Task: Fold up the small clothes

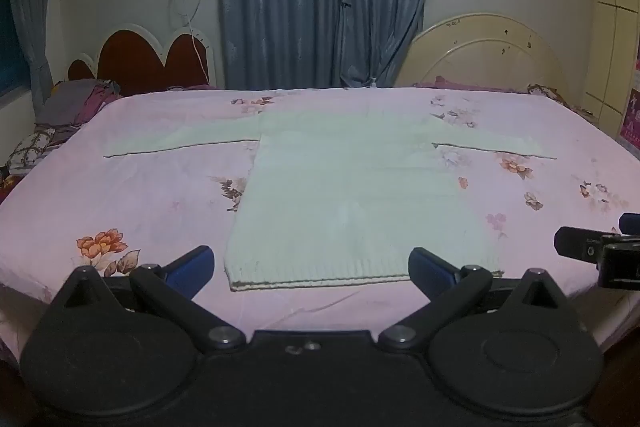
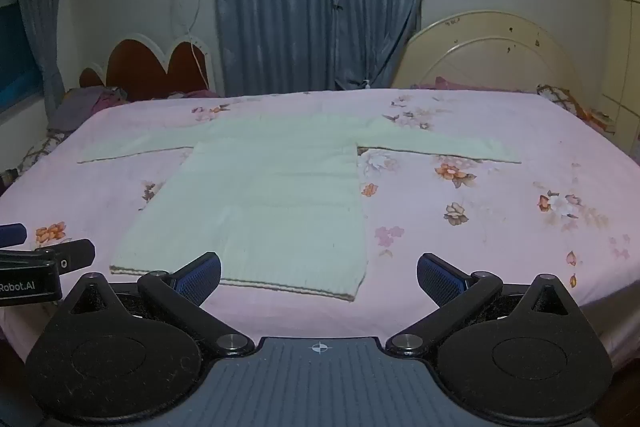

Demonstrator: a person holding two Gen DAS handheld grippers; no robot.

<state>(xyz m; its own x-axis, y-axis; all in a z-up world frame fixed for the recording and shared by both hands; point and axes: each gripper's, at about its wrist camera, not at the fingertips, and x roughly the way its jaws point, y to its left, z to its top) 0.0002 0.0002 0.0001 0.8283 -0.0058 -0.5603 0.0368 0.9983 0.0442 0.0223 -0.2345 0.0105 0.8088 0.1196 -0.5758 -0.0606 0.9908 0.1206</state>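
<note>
Flat on the bed [image 1: 120, 187], over a pink floral bedsheet [image 1: 540, 131], lies a pale mint-green knitted sweater [image 1: 344, 187], unfolded, its body spread smooth and both long sleeves stretched straight out to either side. A ribbed hem runs along its near edge, close to the bed's front edge. Both claws hover at that front edge, apart from the knit: the left claw [image 1: 312, 267] has its blue-padded fingers spread wide before the hem, empty, and the right claw [image 2: 319, 277] is likewise spread wide and empty, near the hem's right corner.
</note>
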